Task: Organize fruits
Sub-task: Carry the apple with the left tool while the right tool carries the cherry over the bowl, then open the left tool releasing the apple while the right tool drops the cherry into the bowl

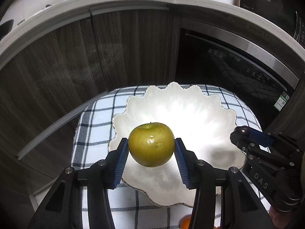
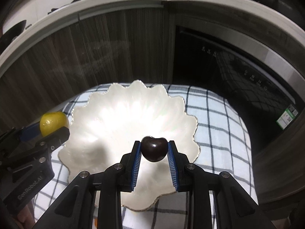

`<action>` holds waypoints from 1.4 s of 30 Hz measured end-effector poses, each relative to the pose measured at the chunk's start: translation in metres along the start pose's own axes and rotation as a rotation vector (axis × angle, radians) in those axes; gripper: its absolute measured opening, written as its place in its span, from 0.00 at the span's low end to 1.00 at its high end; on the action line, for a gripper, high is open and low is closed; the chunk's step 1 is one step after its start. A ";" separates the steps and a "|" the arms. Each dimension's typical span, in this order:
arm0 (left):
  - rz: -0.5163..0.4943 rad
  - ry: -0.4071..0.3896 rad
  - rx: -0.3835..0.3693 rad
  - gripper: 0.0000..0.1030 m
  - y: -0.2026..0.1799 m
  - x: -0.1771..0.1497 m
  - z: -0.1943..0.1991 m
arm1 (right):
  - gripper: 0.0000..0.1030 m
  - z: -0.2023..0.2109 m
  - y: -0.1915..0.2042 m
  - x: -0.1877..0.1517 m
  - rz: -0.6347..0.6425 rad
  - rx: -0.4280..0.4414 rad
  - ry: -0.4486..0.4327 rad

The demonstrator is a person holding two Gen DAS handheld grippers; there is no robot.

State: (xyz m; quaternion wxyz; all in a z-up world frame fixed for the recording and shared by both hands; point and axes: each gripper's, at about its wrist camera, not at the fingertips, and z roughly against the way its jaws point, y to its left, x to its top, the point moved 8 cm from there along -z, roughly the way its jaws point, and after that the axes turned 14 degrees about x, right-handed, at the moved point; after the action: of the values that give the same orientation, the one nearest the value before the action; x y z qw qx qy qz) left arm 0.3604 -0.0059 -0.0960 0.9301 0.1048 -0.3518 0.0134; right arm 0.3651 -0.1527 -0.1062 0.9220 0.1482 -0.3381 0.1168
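Observation:
My left gripper (image 1: 151,147) is shut on a green apple (image 1: 151,144) and holds it above the near-left part of a white scalloped bowl (image 1: 190,114). My right gripper (image 2: 154,148) is shut on a dark cherry (image 2: 154,148) and holds it above the near-right part of the same bowl (image 2: 118,118). The bowl holds no fruit. The right gripper also shows in the left wrist view (image 1: 242,131) with the cherry (image 1: 243,130) at its tip. The left gripper shows in the right wrist view (image 2: 55,127) with the apple (image 2: 53,123).
The bowl sits on a blue-and-white checked cloth (image 1: 95,118) over a small table. An orange fruit (image 1: 185,222) lies on the cloth at the near edge. Dark wood cabinets (image 1: 76,66) and a black built-in appliance (image 1: 238,70) stand behind.

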 end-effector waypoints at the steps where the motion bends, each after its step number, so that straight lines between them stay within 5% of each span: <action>1: -0.002 0.002 0.004 0.47 -0.001 -0.001 -0.002 | 0.28 -0.005 -0.001 -0.001 -0.005 0.003 0.008; 23: -0.051 0.062 0.024 0.47 -0.012 -0.019 -0.035 | 0.29 -0.046 -0.010 -0.013 -0.023 0.020 0.094; 30: -0.047 0.044 0.030 0.58 -0.010 -0.011 -0.029 | 0.30 -0.047 -0.009 -0.015 -0.025 0.032 0.100; 34: -0.039 0.040 0.040 0.66 -0.006 -0.011 -0.028 | 0.62 -0.041 -0.013 -0.013 -0.038 0.005 0.078; 42: -0.020 0.027 0.052 0.82 0.000 -0.010 -0.022 | 0.65 -0.031 -0.016 -0.008 -0.036 -0.029 0.059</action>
State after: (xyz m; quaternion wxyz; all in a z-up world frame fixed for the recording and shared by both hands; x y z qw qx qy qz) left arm 0.3672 -0.0008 -0.1183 0.9319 0.1323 -0.3375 0.0148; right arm 0.3822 -0.1577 -0.1372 0.9356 0.1375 -0.3096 0.0997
